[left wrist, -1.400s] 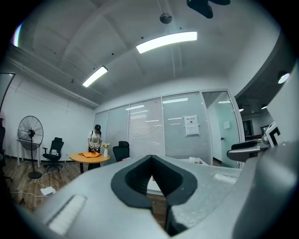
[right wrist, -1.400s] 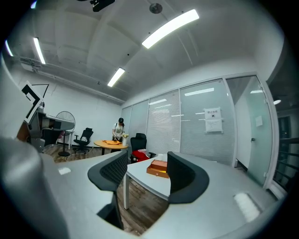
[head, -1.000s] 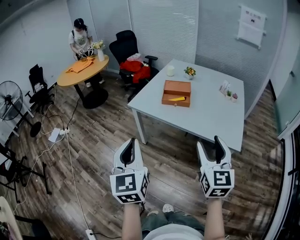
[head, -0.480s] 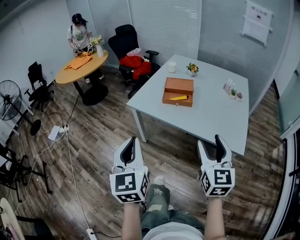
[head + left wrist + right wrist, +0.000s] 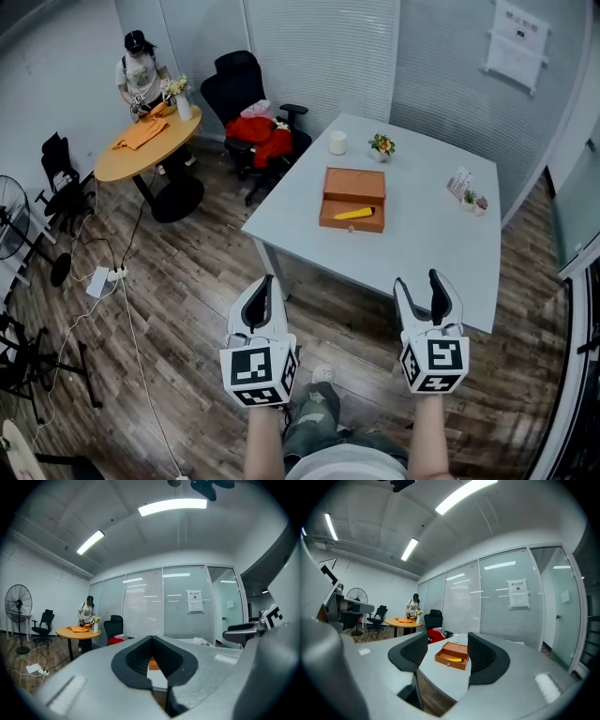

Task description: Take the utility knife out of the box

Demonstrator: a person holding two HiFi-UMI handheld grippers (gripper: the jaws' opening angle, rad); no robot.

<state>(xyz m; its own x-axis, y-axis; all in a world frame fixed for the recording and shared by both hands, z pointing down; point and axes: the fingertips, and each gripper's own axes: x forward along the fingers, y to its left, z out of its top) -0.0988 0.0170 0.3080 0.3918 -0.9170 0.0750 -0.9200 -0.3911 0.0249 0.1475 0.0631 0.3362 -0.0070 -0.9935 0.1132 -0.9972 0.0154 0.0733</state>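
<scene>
An open orange box (image 5: pixel 352 192) lies on the white table (image 5: pixel 412 244), with the yellow utility knife (image 5: pixel 354 214) inside its front half. Both grippers hang well short of the table, over the wooden floor. My left gripper (image 5: pixel 265 282) is shut with nothing in it; in the left gripper view (image 5: pixel 151 639) its pads meet and only a sliver of the box (image 5: pixel 152 665) shows through them. My right gripper (image 5: pixel 419 283) is open and empty. In the right gripper view (image 5: pixel 447 638), the box (image 5: pixel 453 654) and the knife (image 5: pixel 453 658) show far off between the pads.
A white cup (image 5: pixel 337 142) and small potted plants (image 5: pixel 380 144) stand at the table's far side. A black chair with red clothing (image 5: pixel 255 131) is at its left corner. A person (image 5: pixel 138 73) stands at a round wooden table (image 5: pixel 141 150). Cables (image 5: pixel 112 281) trail over the floor.
The whole view has moved closer to the white table, so the box sits a little nearer and more central. Both grippers keep their pose and state.
</scene>
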